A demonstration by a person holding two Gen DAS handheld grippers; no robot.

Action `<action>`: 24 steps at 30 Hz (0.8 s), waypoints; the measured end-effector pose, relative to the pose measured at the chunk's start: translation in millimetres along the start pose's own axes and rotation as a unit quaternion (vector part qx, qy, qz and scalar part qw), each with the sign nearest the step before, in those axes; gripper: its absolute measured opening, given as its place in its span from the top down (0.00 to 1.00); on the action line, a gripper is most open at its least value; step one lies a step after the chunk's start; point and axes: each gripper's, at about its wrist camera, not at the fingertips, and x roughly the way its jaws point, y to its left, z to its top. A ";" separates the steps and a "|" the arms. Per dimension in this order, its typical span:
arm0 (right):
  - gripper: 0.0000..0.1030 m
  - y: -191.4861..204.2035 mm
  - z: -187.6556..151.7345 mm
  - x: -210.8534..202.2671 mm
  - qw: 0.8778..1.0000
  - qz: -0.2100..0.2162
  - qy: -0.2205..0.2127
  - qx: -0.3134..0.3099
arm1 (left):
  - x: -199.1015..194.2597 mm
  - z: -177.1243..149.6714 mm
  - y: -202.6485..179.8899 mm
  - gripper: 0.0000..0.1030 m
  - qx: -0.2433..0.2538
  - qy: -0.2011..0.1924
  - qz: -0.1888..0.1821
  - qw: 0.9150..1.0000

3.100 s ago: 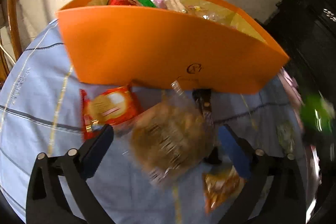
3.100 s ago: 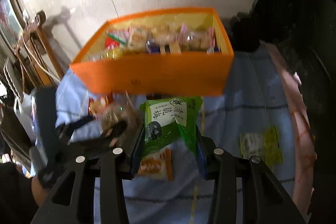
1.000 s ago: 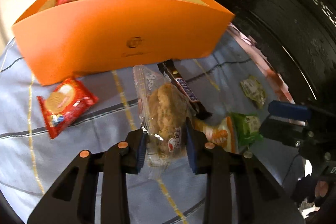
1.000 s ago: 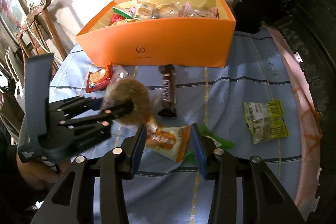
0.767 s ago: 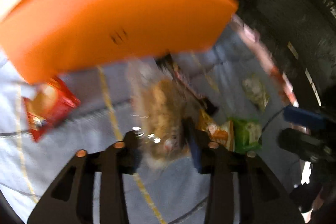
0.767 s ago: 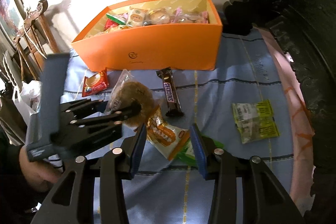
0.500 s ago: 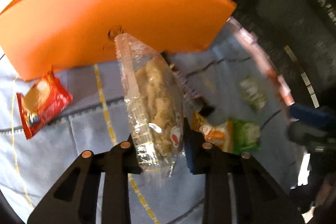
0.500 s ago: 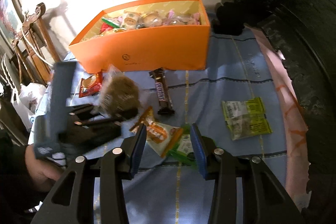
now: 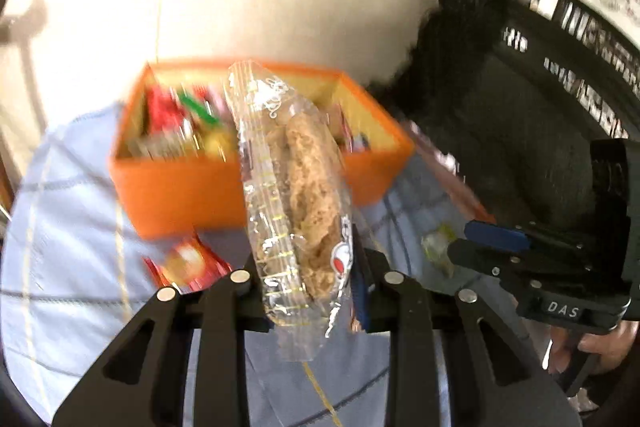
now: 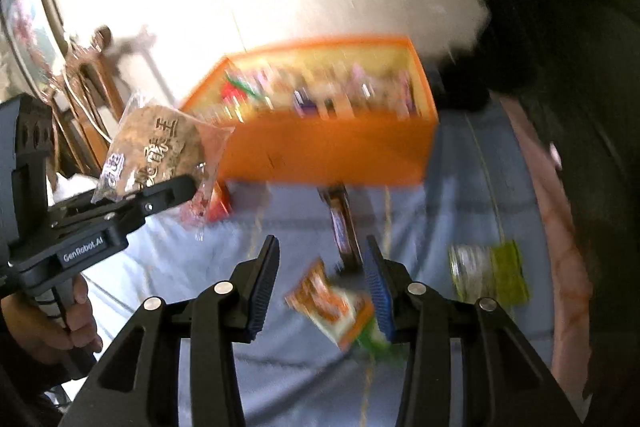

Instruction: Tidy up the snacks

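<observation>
Snack pack, left wrist view: clear-wrapped brown cake point(image 9: 308, 195) stands on edge, pinched low down in the left tool point(image 9: 308, 291), lifted in front of the orange box point(image 9: 180, 195).
Handling: light, soft, crinkly and slippery film; judged best held across the cake body, gently, not by the loose seal.
Right wrist view: right tool point(image 10: 320, 287) stands narrow and empty, above an orange packet point(image 10: 328, 303) on the blue-clothed bench point(image 10: 440, 203).
Loose on bench: chocolate bar point(image 10: 344, 227), green sachets point(image 10: 488, 271).
</observation>
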 end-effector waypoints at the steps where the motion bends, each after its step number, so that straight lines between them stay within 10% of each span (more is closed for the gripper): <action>1: 0.58 3.2 9.9 -5.3 1.000 0.003 -0.014 -0.004 | -9.7 11.4 0.7 0.74 0.001 -0.014 0.004 1.000; 13: 0.58 12.4 89.3 -47.1 0.992 0.025 -0.121 -0.027 | -58.4 76.8 3.3 0.74 0.007 -0.078 0.019 0.997; 17: 0.34 -8.4 67.4 -11.2 1.000 -0.005 -0.022 -0.019 | -46.5 65.7 2.9 0.74 -0.001 -0.068 0.018 0.997; 24: 0.34 -77.2 -63.0 69.9 0.986 -0.063 0.147 0.037 | -31.3 20.7 14.1 0.74 -0.023 -0.030 0.014 0.999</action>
